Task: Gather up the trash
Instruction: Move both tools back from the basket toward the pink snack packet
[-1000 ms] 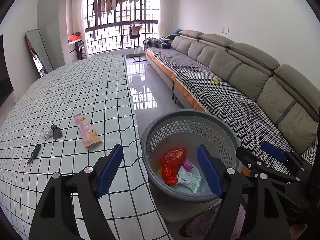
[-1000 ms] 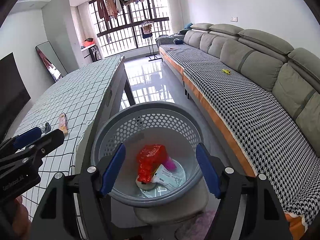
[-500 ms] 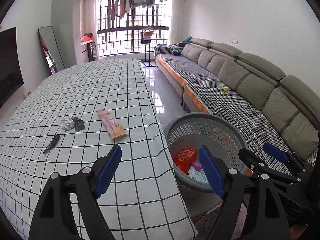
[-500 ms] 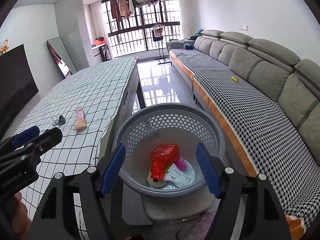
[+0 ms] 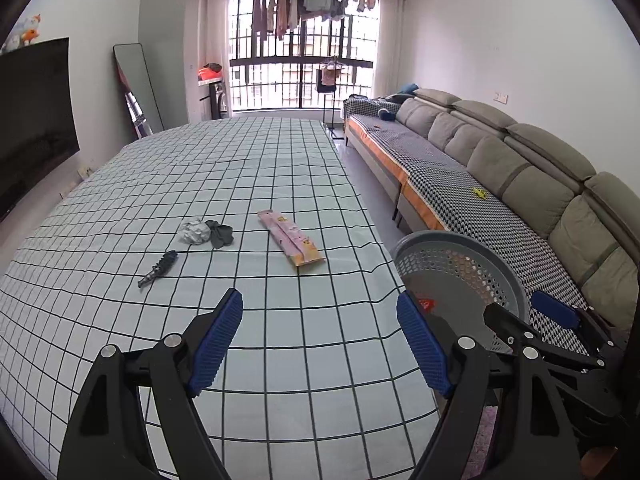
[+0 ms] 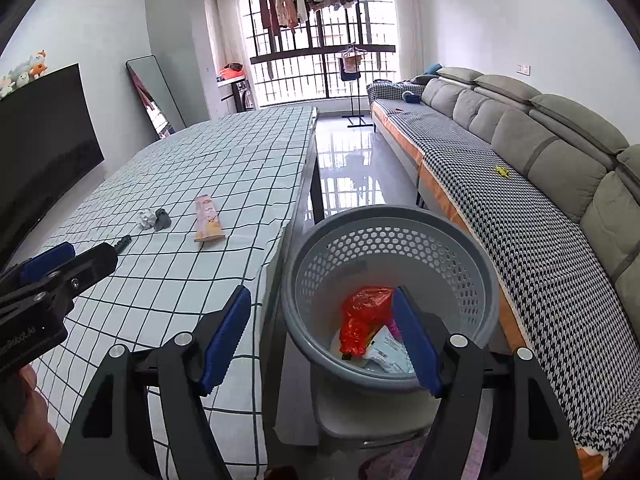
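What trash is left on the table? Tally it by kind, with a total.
Pink snack wrapper: 1
Crumpled silver foil ball: 1
Crumpled dark grey scrap: 1
Dark twisted strip: 1
Total: 4 on the checked tablecloth.

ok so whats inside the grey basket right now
In the grey basket: a crumpled red plastic bag, a white labelled packet and a bit of pink beside it. The right gripper's finger covers part of the bottom, so more may be hidden.
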